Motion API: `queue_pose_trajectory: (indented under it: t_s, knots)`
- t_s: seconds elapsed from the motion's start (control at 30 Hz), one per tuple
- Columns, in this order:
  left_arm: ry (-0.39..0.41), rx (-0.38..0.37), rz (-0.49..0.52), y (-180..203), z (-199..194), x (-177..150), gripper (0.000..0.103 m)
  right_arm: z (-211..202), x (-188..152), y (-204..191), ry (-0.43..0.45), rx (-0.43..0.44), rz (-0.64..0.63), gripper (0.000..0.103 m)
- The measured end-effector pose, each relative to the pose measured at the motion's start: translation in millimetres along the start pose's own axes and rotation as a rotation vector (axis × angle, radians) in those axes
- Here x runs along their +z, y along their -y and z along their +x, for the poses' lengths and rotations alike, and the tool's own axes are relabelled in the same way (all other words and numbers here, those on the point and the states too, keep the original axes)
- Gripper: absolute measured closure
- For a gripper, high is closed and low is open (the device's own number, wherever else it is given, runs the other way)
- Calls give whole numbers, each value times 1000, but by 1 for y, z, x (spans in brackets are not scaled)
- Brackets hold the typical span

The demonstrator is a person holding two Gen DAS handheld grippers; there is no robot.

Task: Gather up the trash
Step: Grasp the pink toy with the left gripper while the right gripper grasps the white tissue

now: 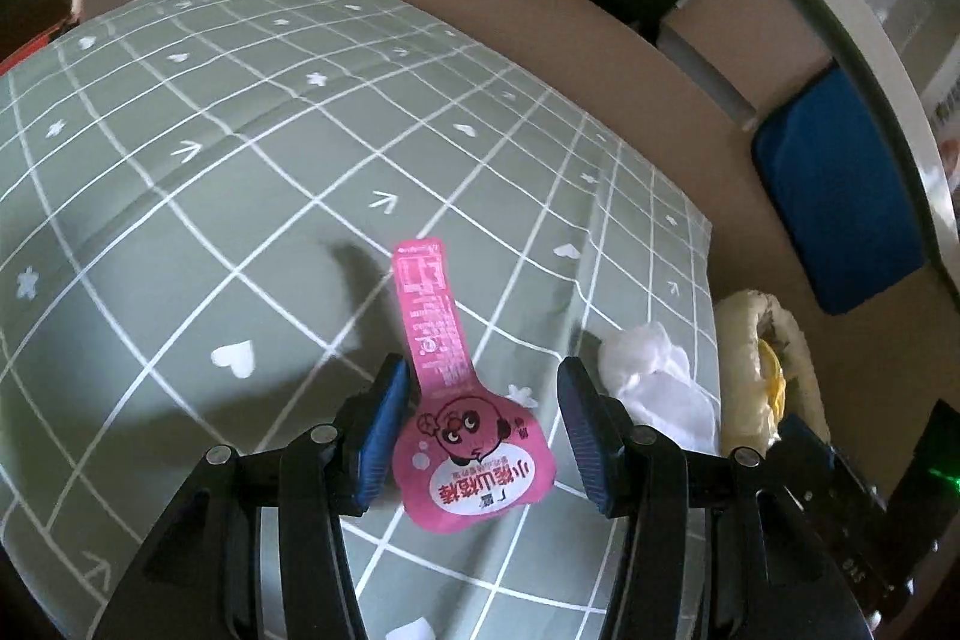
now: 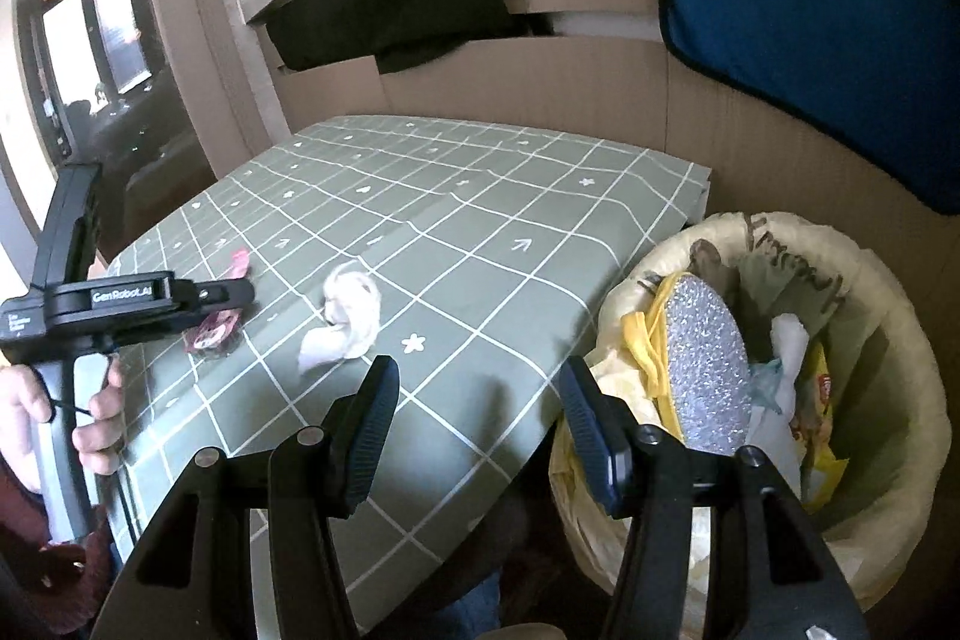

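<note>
Pink lollipop-shaped plastic wrapper (image 1: 447,400) lies flat near the green checked tablecloth's (image 1: 210,196) right edge, between the left gripper's (image 1: 480,430) wide, empty jaws, lined up to pinch it. Right gripper (image 2: 480,430) hangs likewise wide and empty over that edge, beside the lined trash basket (image 2: 888,340).

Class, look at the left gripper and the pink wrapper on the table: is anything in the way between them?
Nothing visible. The pink wrapper lies flat on the green tablecloth, its round end already between the open left gripper fingers. The crumpled tissue sits off to the side.
</note>
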State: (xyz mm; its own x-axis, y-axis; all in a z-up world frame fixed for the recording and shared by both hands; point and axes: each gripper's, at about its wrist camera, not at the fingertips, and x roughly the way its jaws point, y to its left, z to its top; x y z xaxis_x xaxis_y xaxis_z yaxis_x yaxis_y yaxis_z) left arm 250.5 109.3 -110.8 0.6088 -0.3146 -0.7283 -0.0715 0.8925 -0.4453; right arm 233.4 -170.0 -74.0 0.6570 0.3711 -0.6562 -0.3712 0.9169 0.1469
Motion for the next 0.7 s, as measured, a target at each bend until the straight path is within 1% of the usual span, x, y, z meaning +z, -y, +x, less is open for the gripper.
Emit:
queue_pose_trajectory:
  t_s: [0.1, 0.2, 0.3, 0.43, 0.53, 0.6, 0.7]
  knots:
    - [9, 17, 64, 3, -6, -9, 51, 3, 0, 0, -1, 6, -2, 50]
    - [28, 38, 118, 1, -17, -21, 51, 6, 2, -9, -2, 37, -35, 50]
    - [39, 43, 115, -8, -26, -26, 51, 16, 9, -27, -17, 87, -106, 50]
    - [47, 32, 85, -15, -31, -28, 51, 37, 23, -49, -43, 146, -156, 50]
    - [47, 28, 97, -15, -32, -29, 51, 57, 36, -63, -54, 163, -191, 50]
    - [46, 31, 118, -13, -32, -31, 51, 74, 42, -69, -87, 173, -203, 50]
    - [47, 33, 150, -10, -32, -33, 51, 97, 44, -74, -149, 148, -231, 50]
